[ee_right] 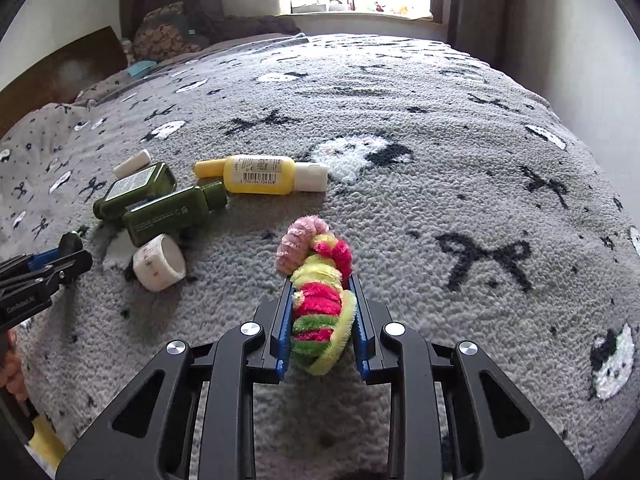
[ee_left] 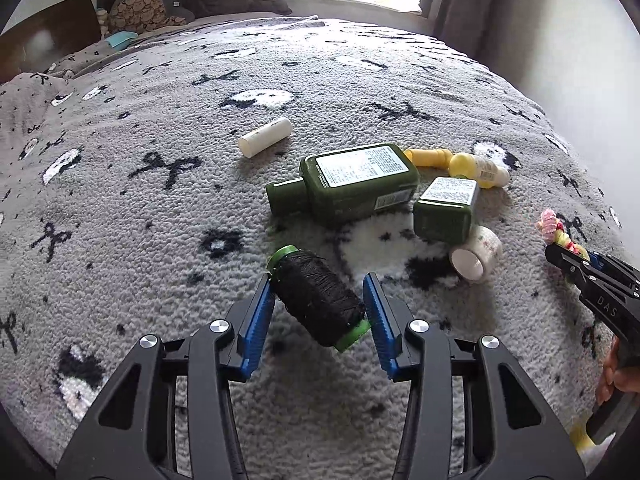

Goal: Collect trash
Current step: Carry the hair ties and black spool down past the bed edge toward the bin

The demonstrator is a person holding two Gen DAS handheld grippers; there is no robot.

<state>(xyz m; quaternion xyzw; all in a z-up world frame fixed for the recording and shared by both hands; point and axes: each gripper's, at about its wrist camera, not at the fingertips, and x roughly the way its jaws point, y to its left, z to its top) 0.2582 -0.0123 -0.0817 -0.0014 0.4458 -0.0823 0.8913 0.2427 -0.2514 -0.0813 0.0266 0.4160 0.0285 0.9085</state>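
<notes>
My left gripper (ee_left: 318,280) is shut on a spool of black thread (ee_left: 320,304) with green ends, held crosswise between the blue pads just above the blanket. In the right wrist view my right gripper (ee_right: 320,280) is shut on a bunch of fuzzy pink, yellow and green hair ties (ee_right: 320,316). Part of the bunch sticks out beyond the fingertips. The right gripper (ee_left: 564,256) also shows at the right edge of the left wrist view, with the hair ties (ee_left: 554,224) at its tip. At the left edge of the right wrist view is the left gripper (ee_right: 76,258).
On the grey bow-patterned blanket (ee_left: 160,220) lie a large green bottle (ee_left: 356,182), a small green bottle (ee_left: 444,210), a yellow bottle (ee_right: 260,174), a white tube (ee_left: 264,137) and a tape roll (ee_left: 478,252). Pillows (ee_left: 144,8) sit far left, a window behind.
</notes>
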